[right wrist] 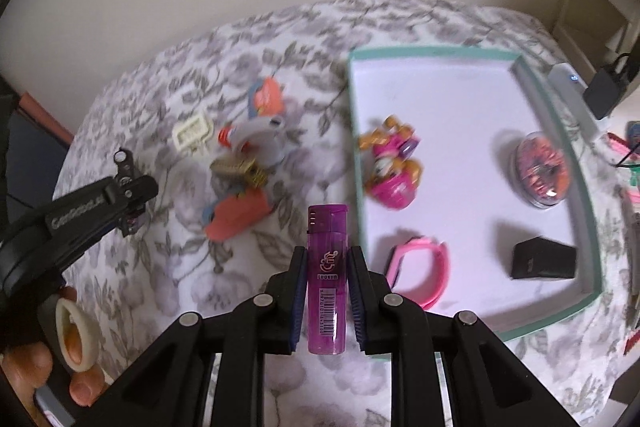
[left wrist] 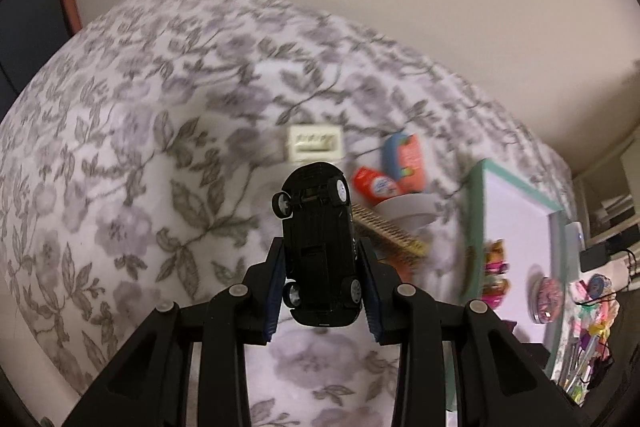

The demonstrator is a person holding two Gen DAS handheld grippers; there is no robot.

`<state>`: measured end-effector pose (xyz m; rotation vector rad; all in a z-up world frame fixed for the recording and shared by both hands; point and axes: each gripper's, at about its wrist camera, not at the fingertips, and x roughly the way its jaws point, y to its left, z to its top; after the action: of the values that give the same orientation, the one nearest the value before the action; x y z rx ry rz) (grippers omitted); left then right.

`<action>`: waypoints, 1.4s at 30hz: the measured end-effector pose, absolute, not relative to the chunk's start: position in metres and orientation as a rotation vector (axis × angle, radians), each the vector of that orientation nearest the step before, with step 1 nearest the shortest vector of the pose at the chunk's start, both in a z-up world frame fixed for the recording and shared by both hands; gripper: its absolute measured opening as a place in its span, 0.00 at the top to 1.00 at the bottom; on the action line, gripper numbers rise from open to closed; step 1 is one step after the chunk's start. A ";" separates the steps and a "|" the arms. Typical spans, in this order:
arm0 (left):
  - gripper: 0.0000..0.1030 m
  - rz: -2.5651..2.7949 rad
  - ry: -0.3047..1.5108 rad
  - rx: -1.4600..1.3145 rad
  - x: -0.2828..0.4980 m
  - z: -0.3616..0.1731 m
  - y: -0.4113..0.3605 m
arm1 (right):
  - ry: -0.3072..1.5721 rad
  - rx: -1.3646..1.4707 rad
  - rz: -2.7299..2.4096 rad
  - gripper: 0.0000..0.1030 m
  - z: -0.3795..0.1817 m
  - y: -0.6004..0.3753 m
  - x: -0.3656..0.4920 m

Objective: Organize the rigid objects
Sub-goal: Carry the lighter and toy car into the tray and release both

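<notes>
1. A bed with a grey floral bedspread (right wrist: 168, 267) is carrying everything, running back to a plain cream wall.
2. A shallow white box with a teal rim (right wrist: 452, 51) is lying toward the bedspread's right edge. Inside it, a pink and orange toy figure (right wrist: 394, 167) is sitting near the box's left wall, a round clear case of pink bits (right wrist: 540, 171) is resting near the right wall, and a pink bracelet (right wrist: 420, 275) and a small black wedge-shaped object (right wrist: 544, 259) are lying along the near side, well apart from each other.
3. A loose heap is sitting on the bedspread just left of the box: orange and blue toy pieces (right wrist: 236, 215), a grey ring-shaped piece (right wrist: 260, 143), a tan comb (right wrist: 236, 169) and, a little apart toward the far left, a cream rectangular frame (right wrist: 192, 133).
4. The left gripper (left wrist: 322, 267) is clamping a black toy car (left wrist: 318, 247) by its sides, underside and wheels facing the camera, nose pointing away, lifted above the bedspread short of the heap.
5. The right gripper (right wrist: 326, 291) is pinching a purple translucent lighter (right wrist: 326, 275) upright between its blue pads (right wrist: 298, 303), barcode facing the camera, held above the bedspread just off the box's near left corner.
6. In the right wrist view, the person's left hand (right wrist: 36, 367) is wrapping the other gripper's handle near the bedspread's left edge.
</notes>
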<state>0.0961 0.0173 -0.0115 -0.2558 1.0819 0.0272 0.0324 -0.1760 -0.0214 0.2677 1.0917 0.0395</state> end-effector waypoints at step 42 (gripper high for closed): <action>0.65 -0.422 1.154 0.101 0.078 -0.055 -0.188 | 0.999 0.494 -0.225 0.79 -0.044 -0.320 0.031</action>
<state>0.0783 -0.1876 -0.0545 0.1011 1.1537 -0.4224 0.0305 -0.3201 -0.0440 0.4944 0.9987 -0.2252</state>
